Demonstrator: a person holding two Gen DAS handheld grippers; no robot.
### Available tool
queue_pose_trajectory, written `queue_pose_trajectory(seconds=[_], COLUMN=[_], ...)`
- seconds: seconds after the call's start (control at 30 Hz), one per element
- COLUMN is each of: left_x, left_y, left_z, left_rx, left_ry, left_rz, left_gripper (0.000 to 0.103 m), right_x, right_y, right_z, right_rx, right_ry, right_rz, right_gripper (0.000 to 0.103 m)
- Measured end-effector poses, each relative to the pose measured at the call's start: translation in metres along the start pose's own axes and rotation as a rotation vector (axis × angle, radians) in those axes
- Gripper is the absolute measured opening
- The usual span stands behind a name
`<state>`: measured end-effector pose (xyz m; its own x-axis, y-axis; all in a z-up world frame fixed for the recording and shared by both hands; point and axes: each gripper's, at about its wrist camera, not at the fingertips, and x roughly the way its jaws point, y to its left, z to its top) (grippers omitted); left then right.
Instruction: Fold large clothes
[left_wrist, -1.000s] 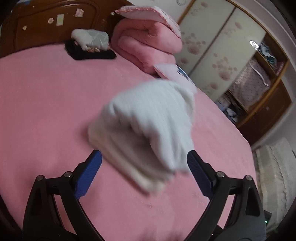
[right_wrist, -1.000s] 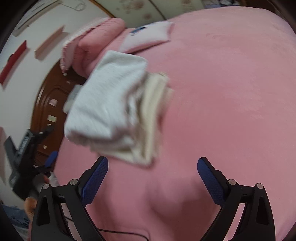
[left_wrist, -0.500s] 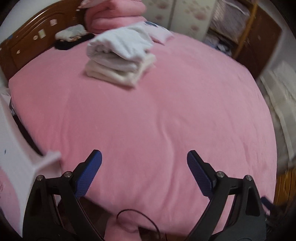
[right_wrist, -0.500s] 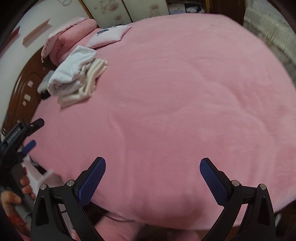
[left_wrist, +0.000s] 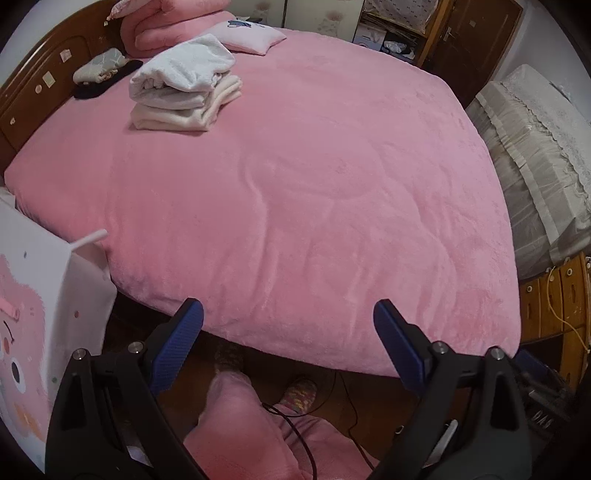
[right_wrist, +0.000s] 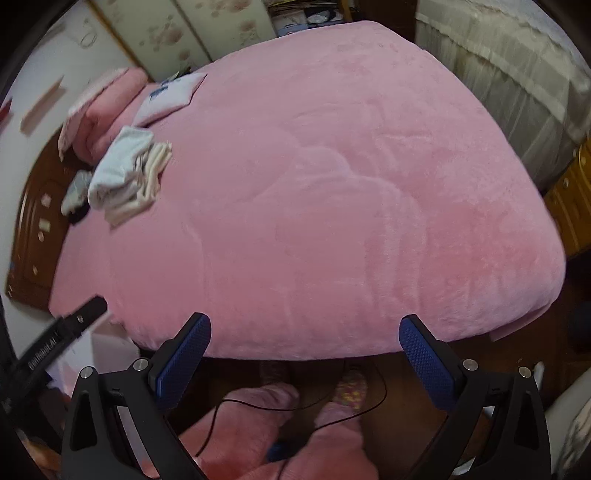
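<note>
A stack of folded white and cream clothes lies on the pink bed at the far left, near the headboard; it also shows in the right wrist view. My left gripper is open and empty, held off the near edge of the bed, far from the stack. My right gripper is open and empty too, also back past the bed's near edge. Part of the left gripper's black body shows at the left of the right wrist view.
A rolled pink quilt and a small pillow lie by the wooden headboard. Dark and grey items sit beside the stack. A white bag stands at left. A covered sofa stands at right. Cables cross the floor.
Both grippers have pulled back from the folded stack, which stays on the bed near the headboard. They now sit beyond the bed's near edge, open as before.
</note>
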<state>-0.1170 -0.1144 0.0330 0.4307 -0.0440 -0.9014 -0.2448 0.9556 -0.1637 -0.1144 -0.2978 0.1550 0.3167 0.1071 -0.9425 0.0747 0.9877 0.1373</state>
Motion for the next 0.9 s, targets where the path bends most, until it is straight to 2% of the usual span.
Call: queue_pose_trajectory(seconds=[0.13, 0.23, 0.33, 0.5, 0.9], left_x=[0.0, -0.007, -0.014, -0.021, -0.019], left_y=[-0.019, -0.028, -0.034, -0.041, -0.034], left_z=[-0.001, 0.004, 0.011, 0.013, 0.01], left_rx=[0.045, 0.069, 0.088, 0.131, 0.141], left_ry=[0.021, -0.005, -0.044, -0.051, -0.024], left_rz=[-0.002, -0.023, -0.012, -0.007, 0.004], left_gripper=[0.093, 0.093, 0.093, 0.093, 0.093], right_x=[0.009, 0.014, 0.009, -0.004, -0.007], right_y=[0.032, 0.051, 0.064, 0.072, 0.079], right_z=[0.0, 0.012, 0.021, 0.022, 0.029], right_rx=[-0.086, -0.109, -0.12, -0.12, -0.069], right_ry=[0.02, 0.011, -0.005, -0.023, -0.036], right_rz=[-0.036, -0.038, -0.024, -0.03, -0.019], right_gripper=[0.103, 0.103, 0.103, 0.103, 0.103])
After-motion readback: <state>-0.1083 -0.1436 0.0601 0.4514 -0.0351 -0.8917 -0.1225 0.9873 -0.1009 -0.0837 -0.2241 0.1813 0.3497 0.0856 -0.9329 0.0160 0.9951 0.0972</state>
